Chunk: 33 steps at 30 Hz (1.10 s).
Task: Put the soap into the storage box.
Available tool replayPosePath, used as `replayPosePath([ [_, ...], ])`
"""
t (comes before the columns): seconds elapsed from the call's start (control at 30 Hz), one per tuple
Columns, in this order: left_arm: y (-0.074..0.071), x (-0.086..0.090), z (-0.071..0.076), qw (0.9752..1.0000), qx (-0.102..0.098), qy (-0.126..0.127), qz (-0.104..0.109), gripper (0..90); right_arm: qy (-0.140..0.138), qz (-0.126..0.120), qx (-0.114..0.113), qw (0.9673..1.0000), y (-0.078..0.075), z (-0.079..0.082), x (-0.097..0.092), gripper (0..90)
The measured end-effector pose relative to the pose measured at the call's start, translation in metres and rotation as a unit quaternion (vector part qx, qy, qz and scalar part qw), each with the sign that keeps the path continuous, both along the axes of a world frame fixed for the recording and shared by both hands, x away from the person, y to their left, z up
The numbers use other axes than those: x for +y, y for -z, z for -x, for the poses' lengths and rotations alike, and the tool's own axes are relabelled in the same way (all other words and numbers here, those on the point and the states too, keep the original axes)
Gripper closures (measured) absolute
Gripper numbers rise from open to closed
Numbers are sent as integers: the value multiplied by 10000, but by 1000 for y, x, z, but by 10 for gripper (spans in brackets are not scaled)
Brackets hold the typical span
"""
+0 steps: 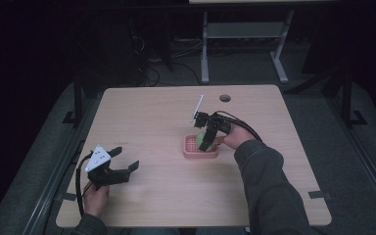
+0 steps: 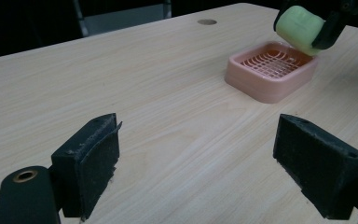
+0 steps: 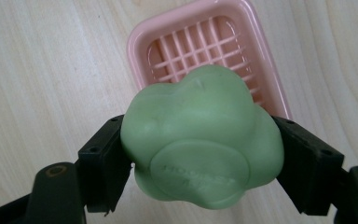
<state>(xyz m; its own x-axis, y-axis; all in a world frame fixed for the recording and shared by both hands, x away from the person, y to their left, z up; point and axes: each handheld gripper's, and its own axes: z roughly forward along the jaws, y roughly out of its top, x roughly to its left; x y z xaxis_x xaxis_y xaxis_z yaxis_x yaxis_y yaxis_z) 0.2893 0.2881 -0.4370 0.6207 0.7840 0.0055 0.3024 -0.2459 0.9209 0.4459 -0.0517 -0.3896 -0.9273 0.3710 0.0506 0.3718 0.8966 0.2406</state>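
Green soap (image 3: pixel 201 140) hides half the pink soap dish (image 3: pixel 265 60) grid.

L gripper (image 1: pixel 122 159) low near table's L front, jaws wide apart. R gripper (image 1: pixel 206 135) tilted down, jaws clamped, R forearm extended.

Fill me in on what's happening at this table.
A person works with two handheld grippers. The right gripper is clamped on a green soap bar and holds it just above a pink slatted soap dish on the wooden table. The left gripper sits open, near the table's front left.
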Motion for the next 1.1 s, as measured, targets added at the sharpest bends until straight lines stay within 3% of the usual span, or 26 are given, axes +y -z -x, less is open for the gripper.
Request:
replayPosePath([
  [0.37,0,0,0,10000,-8,-3,15,141,111,126,159,9997,14,-11,8,249],
  [0.7,0,1,0,10000,-26,-8,21,141,183,306,157,9992,21,-16,9,248],
  [1.1,-1,2,0,10000,-14,-27,22,141,220,314,109,9992,24,-18,13,247],
])
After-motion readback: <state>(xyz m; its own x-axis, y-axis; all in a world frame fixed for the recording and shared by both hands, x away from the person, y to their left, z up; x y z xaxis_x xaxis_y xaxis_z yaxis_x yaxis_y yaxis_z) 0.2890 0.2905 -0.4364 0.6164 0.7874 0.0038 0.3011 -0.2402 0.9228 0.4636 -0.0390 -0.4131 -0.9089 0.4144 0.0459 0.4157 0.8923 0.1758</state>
